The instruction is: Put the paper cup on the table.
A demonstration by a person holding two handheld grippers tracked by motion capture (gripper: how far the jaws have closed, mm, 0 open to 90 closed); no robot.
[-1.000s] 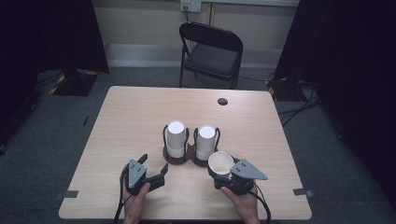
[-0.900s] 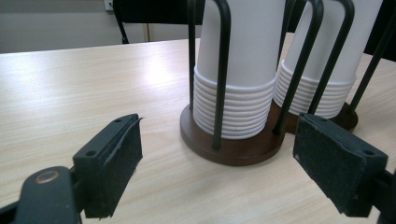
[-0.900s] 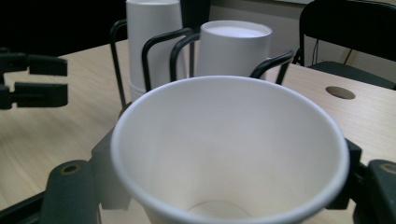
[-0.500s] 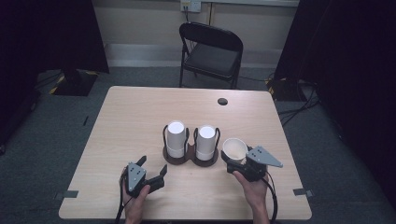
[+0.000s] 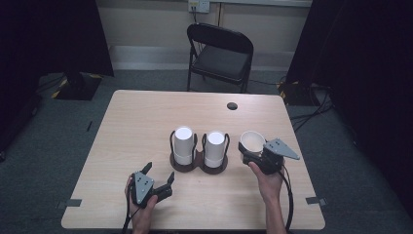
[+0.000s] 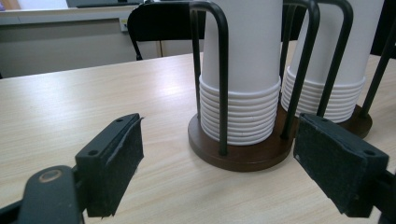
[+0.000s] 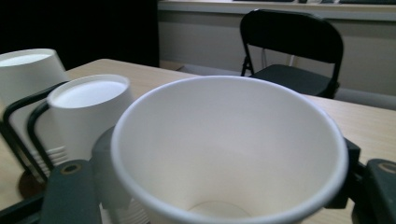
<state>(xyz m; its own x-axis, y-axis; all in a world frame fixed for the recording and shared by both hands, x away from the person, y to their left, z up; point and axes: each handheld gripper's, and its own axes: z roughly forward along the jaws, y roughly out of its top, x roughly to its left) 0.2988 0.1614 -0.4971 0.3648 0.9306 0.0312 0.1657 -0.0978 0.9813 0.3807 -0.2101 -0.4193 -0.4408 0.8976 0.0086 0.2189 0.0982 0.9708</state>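
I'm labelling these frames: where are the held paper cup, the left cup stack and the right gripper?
held paper cup (image 5: 252,140), high view, inner wall.
left cup stack (image 5: 183,133), high view, top.
right gripper (image 5: 248,155), high view, between its fingertips.

No readable text, labels or numbers anywhere

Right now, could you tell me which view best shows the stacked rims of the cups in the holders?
The left gripper view: the cup stack stands close, its rims countable. The high view sees white tops; the right gripper view catches a few rims beside the held cup.
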